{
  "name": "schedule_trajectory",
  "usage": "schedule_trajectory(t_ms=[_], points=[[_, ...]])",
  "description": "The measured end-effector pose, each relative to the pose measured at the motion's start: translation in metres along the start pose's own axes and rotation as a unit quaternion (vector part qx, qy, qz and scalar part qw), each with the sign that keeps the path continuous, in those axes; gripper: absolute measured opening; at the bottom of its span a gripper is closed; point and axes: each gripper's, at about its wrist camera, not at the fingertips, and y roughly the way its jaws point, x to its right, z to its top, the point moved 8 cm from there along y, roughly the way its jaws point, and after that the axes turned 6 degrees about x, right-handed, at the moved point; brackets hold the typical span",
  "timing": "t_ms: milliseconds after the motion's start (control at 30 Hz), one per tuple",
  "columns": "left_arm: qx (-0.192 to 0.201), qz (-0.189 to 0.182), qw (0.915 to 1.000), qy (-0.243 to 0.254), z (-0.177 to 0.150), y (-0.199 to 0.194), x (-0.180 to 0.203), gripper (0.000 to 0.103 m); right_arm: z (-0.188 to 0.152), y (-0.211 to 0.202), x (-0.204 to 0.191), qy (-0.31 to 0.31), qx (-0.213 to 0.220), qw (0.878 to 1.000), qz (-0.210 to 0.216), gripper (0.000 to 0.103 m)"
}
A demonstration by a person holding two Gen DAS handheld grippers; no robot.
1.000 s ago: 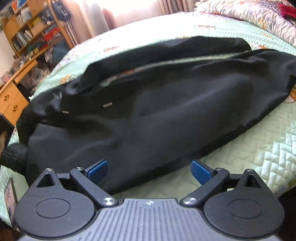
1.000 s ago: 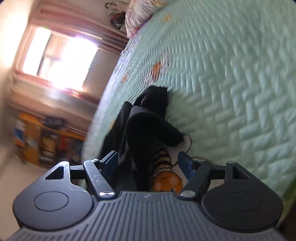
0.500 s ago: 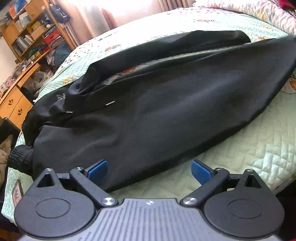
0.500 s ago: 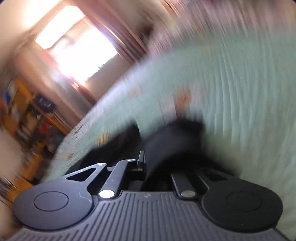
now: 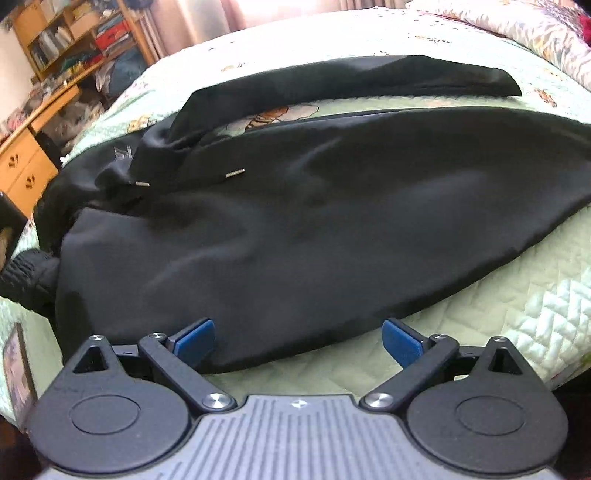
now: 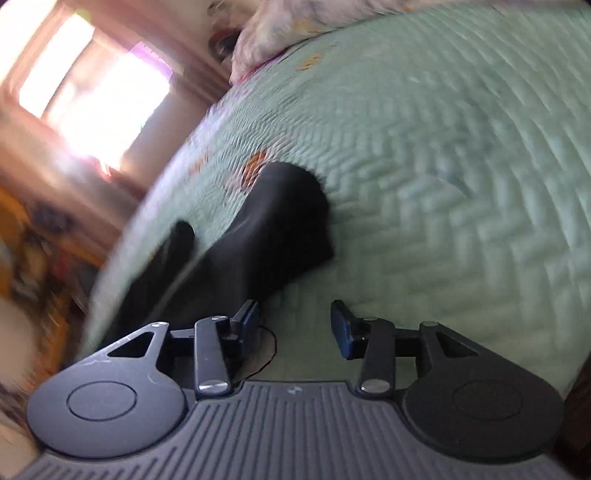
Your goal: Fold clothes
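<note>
Black trousers flat on green quilt; left gripper & right gripper both spread wide, holding nothing.

The black garment runs off the right edge; the right wrist view is motion-blurred.

Blown-out window glare, right view motion-blurred, fisheye-bent edges

Trousers spread across bed; desk beyond bed at left; pillow behind trousers
</note>
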Motion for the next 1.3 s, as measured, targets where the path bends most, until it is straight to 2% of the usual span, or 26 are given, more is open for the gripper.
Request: schedule_trajectory(t_ms=[33, 100, 200, 267, 333, 400, 433, 600, 667, 833, 1100, 1133, 1200, 1300], points=[[-0.001, -0.002, 1.0, -0.001, 0.0, 0.0, 0.001, 0.098, -0.001, -0.001, 0.008, 0.016, -0.006, 1.0, 0.0, 0.049], [-0.003, -0.006, 1.0, -0.003, 0.0, 0.0, 0.004, 0.098, 0.0, 0.002, 0.006, 0.05, -0.005, 0.998, 0.021, 0.064], [-0.006, -0.01, 0.9999, 0.0, 0.0, 0.0, 0.008, 0.098, 0.011, 0.022, -0.008, 0.066, -0.002, 0.997, 0.043, 0.067], [-0.008, -0.007, 0.9999, 0.007, -0.001, -0.001, 0.011, 0.098, 0.016, 0.042, -0.02, 0.046, -0.007, 0.998, 0.034, 0.068], [-0.008, -0.003, 0.9999, 0.01, 0.0, -0.002, 0.012, 0.098, 0.022, 0.06, -0.033, 0.025, -0.01, 0.999, 0.024, 0.057], [-0.007, 0.001, 0.9999, 0.008, 0.003, -0.003, 0.01, 0.098, 0.032, 0.063, -0.052, -0.014, -0.004, 1.0, 0.016, 0.008], [-0.007, 0.001, 1.0, 0.006, 0.004, -0.004, 0.01, 0.098, 0.035, 0.064, -0.057, -0.029, -0.002, 0.999, 0.013, 0.009], [0.001, -0.008, 1.0, -0.004, 0.014, -0.007, 0.011, 0.098, 0.02, 0.039, -0.018, 0.016, -0.015, 0.999, 0.03, 0.009], [0.005, -0.018, 0.9998, -0.004, 0.014, -0.008, 0.014, 0.099, 0.015, 0.029, -0.003, 0.034, -0.02, 0.999, 0.036, 0.017], [-0.01, -0.026, 0.9996, 0.009, 0.005, -0.001, 0.024, 0.099, 0.001, 0.004, 0.034, 0.076, -0.031, 0.995, 0.052, 0.017], [-0.009, -0.028, 0.9996, 0.005, 0.003, -0.003, 0.022, 0.099, 0.024, 0.0, 0.008, 0.025, 0.02, 0.998, 0.051, 0.021], [-0.004, -0.019, 0.9998, -0.002, 0.003, -0.005, 0.017, 0.099, 0.027, 0.0, 0.004, 0.018, 0.026, 0.998, 0.051, 0.021], [0.007, -0.002, 0.9999, -0.014, 0.002, -0.008, 0.005, 0.099, 0.033, -0.001, -0.003, 0.005, 0.039, 0.998, 0.051, 0.013], [0.023, 0.025, 0.9989, -0.032, 0.002, -0.012, -0.013, 0.099, 0.042, -0.003, -0.013, -0.014, 0.058, 0.997, 0.05, 0.013]])
